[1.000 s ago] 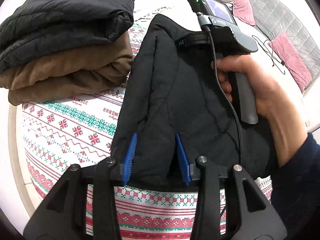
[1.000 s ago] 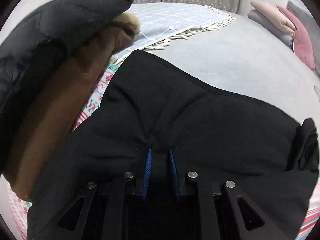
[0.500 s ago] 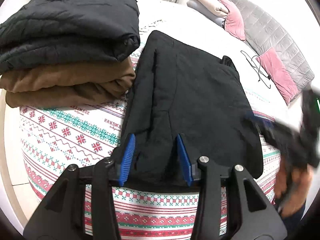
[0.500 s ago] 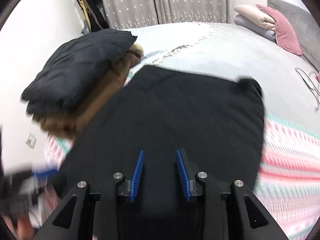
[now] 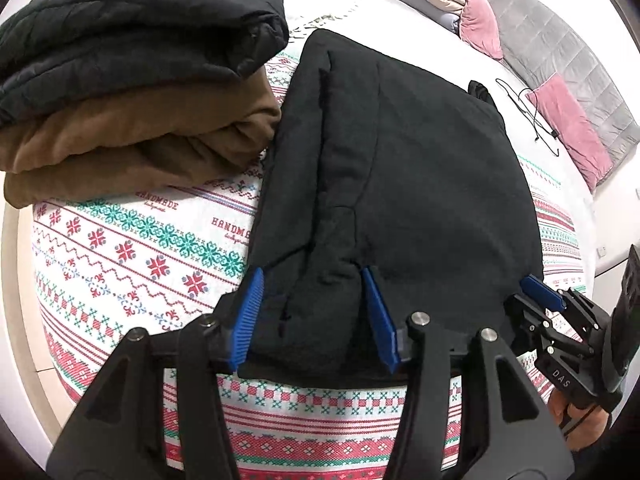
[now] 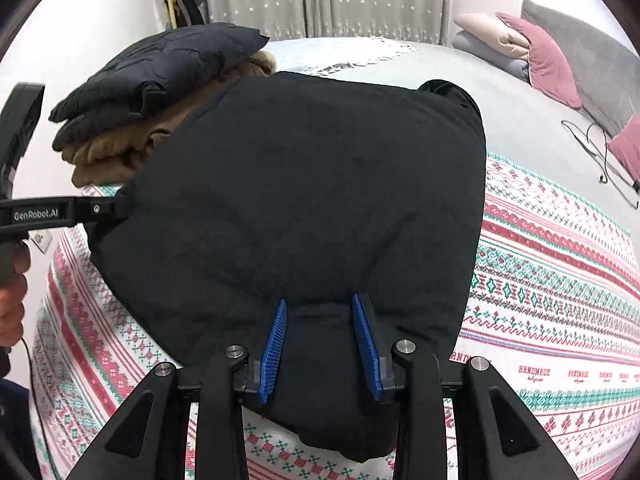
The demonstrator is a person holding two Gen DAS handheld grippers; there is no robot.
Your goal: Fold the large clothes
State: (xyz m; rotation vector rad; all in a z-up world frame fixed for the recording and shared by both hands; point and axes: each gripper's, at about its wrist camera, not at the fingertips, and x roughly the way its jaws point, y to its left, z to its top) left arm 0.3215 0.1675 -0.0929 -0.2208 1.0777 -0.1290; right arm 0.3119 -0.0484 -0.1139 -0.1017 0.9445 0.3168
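Observation:
A folded black garment (image 5: 400, 160) lies flat on the patterned bedspread (image 5: 120, 248). My left gripper (image 5: 312, 276) is at the garment's near left corner. Its jaws are opening, and a fold of the black fabric sits between the blue pads. My right gripper (image 6: 320, 300) straddles a bulge of the same garment (image 6: 300, 180) at its near right edge, jaws partly apart. In the left wrist view the right gripper (image 5: 540, 292) shows at the lower right, held by a hand. The left gripper's finger (image 6: 100, 210) reaches the garment's left edge in the right wrist view.
A folded black puffer jacket (image 5: 132, 20) lies on a folded brown garment (image 5: 140, 132), stacked to the left and touching the black garment. Pink and grey pillows (image 5: 476, 16) and a black cable (image 5: 528, 112) lie at the far right. The bed's edge runs just below both grippers.
The right gripper let go of the garment's far part, pulled back to the near right edge, and its jaws widened. The left jaws spread wider on the near corner.

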